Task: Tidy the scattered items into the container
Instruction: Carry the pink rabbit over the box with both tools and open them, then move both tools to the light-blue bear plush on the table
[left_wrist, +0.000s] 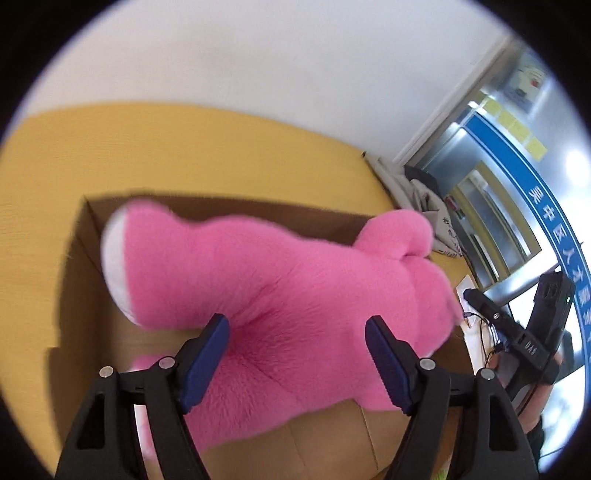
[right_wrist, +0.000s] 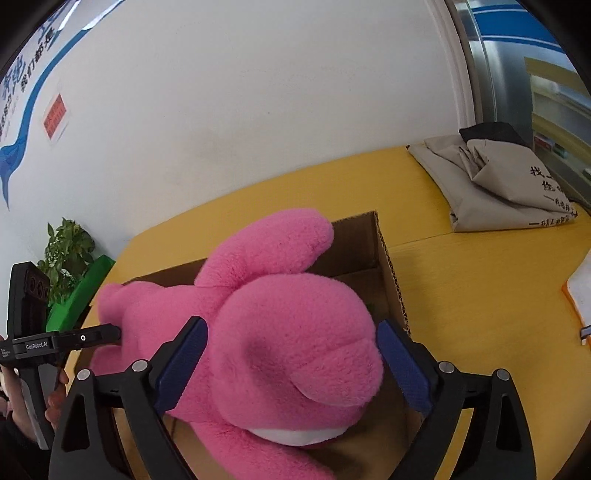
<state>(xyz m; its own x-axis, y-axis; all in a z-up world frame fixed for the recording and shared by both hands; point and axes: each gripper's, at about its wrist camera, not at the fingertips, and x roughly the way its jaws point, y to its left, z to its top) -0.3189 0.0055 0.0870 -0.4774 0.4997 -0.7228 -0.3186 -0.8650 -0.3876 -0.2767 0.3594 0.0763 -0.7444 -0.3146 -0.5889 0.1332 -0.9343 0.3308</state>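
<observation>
A big pink plush toy (left_wrist: 295, 273) (right_wrist: 288, 325) with a white foot end hangs over an open cardboard box (left_wrist: 88, 236) (right_wrist: 388, 258) on a yellow table (left_wrist: 147, 147). My left gripper (left_wrist: 295, 319) straddles the toy's body, its blue pads standing wide on either side without squeezing the fur. Around the toy's head, my right gripper (right_wrist: 291, 322) stands wide open, with a gap showing at its right pad. Each view catches the other gripper at its edge, the right one (left_wrist: 517, 332) and the left one (right_wrist: 74, 339). The toy covers most of the box's inside.
A folded beige cloth bag (right_wrist: 498, 184) (left_wrist: 424, 206) lies at the table's far right corner. A potted plant (right_wrist: 66, 251) and a green object (right_wrist: 85, 291) stand left of the box. A white, orange-edged item (right_wrist: 580, 295) lies at the right. A white wall runs behind.
</observation>
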